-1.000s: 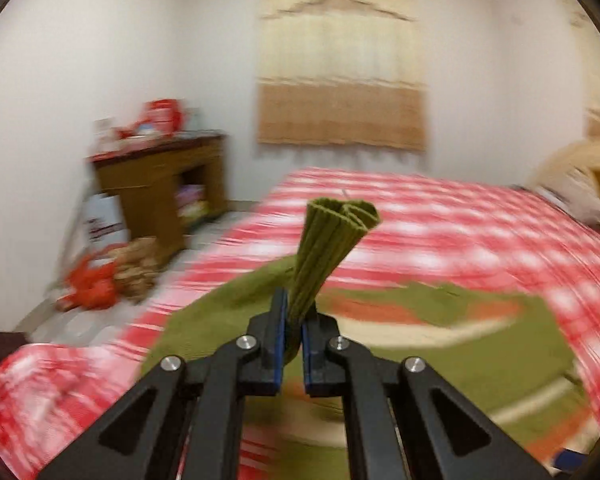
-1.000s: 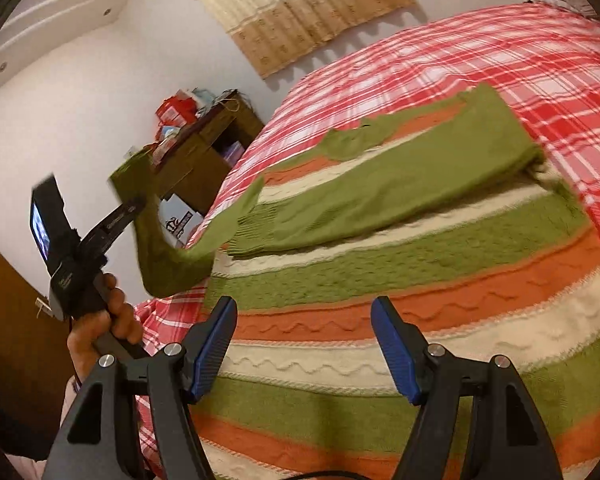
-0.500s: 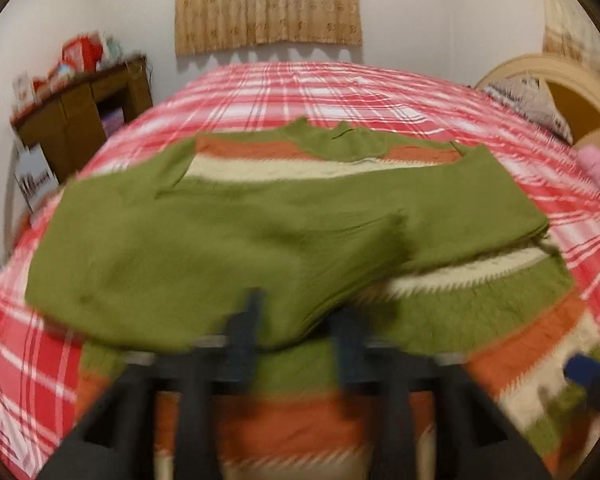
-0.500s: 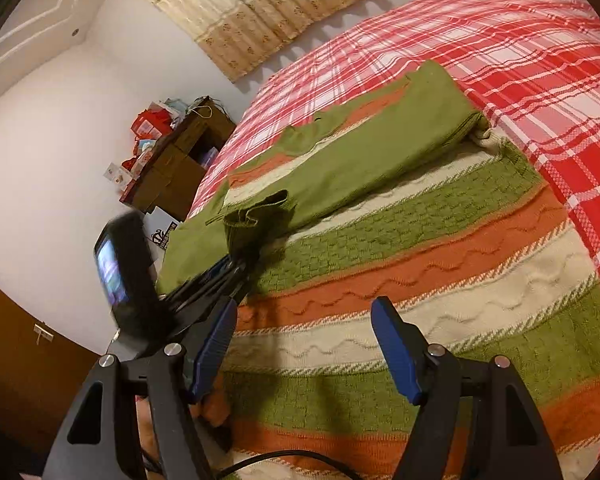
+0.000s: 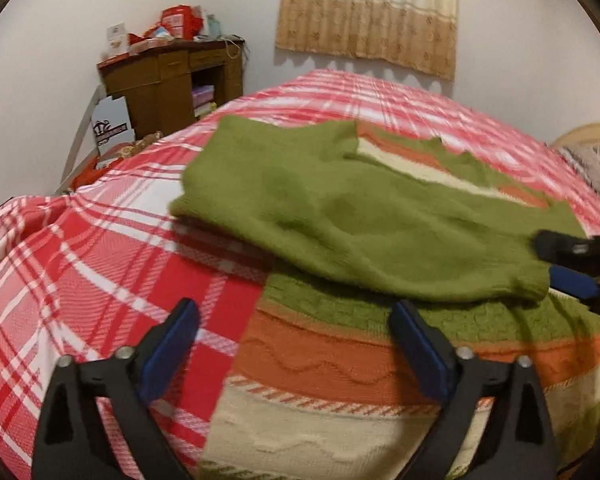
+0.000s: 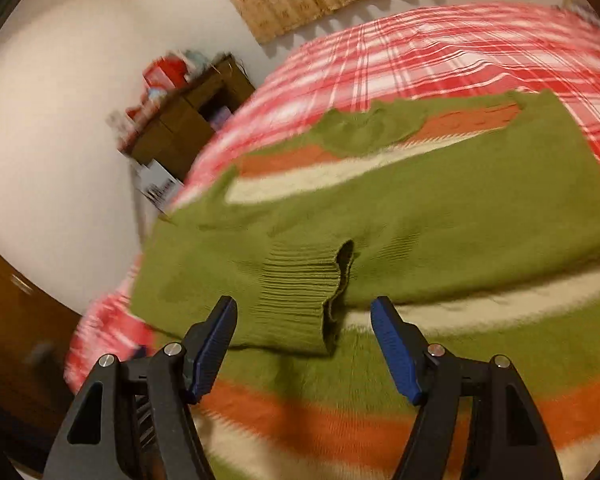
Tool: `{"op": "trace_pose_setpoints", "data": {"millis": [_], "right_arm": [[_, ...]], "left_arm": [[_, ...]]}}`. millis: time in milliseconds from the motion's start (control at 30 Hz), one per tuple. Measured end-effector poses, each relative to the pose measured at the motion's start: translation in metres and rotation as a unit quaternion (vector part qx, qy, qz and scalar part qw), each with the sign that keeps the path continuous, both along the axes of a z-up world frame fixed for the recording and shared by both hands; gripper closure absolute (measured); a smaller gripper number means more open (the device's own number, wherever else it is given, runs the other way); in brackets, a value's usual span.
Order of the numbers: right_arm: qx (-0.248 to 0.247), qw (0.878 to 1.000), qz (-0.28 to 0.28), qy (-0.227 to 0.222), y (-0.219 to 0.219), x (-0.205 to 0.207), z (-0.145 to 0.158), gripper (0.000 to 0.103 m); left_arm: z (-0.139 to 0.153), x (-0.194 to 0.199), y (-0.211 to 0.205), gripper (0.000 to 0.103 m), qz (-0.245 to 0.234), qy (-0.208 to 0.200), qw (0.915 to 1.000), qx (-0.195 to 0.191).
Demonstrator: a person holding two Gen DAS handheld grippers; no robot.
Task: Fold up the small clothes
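Bedspread (image 5: 80,264) bare beside sweater (image 5: 340,360) (left tongs (image 5: 296,344) opening).

No text I can read. White bag (image 5: 112,122) beside wooden desk (image 5: 172,80) carries dark printed logo, crown-like mark over band of lettering, too blurred to make out. Red boxes (image 5: 178,24) and white card (image 5: 116,40) on desk top show print, illegible. Same bag in my right view smeared.

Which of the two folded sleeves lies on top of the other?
The sleeve with the ribbed cuff showing, coming from the picture's left; it covers the other sleeve.
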State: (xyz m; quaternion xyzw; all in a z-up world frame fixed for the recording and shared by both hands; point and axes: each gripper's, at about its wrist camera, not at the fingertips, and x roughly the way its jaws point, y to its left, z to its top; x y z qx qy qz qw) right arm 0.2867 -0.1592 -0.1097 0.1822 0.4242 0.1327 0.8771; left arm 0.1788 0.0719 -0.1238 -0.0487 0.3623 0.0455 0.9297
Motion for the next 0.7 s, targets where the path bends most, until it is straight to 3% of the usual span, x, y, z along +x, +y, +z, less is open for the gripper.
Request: {"op": "trace_pose_setpoints", "data": {"millis": [100, 167, 200, 267, 400, 567, 700], "right_arm": [[-0.034, 0.999, 0.011, -0.016, 0.023, 0.006, -0.012, 0.041], [-0.091, 0.995, 0.020, -0.028, 0.037, 0.008, -0.014, 0.075], [-0.113, 0.993, 0.024, -0.028, 0.042, 0.009, -0.015, 0.077], [-0.116, 0.992, 0.038, -0.028, 0.042, 0.011, -0.012, 0.091], [-0.120, 0.990, 0.052, -0.046, 0.042, 0.008, 0.013, 0.096], [-0.149, 0.978, 0.076, -0.123, 0.057, 0.004, 0.079, 0.097], [-0.182, 0.964, 0.050, -0.188, 0.045, 0.008, 0.132, 0.097]], "left_arm": [[0.001, 0.000, 0.000, 0.000, -0.002, -0.002, 1.0000, 0.002], [0.001, -0.001, 0.001, 0.000, -0.002, -0.003, 1.0000, -0.002], [0.001, -0.001, 0.001, 0.000, -0.001, -0.003, 1.0000, -0.002], [0.000, -0.001, 0.006, 0.000, -0.002, -0.003, 1.0000, -0.003], [0.001, -0.002, 0.013, 0.000, -0.002, -0.004, 1.0000, -0.005], [0.001, -0.002, 0.014, 0.000, -0.001, -0.004, 1.0000, -0.008], [0.001, -0.001, 0.014, 0.000, 0.001, -0.003, 1.0000, -0.009]]}}
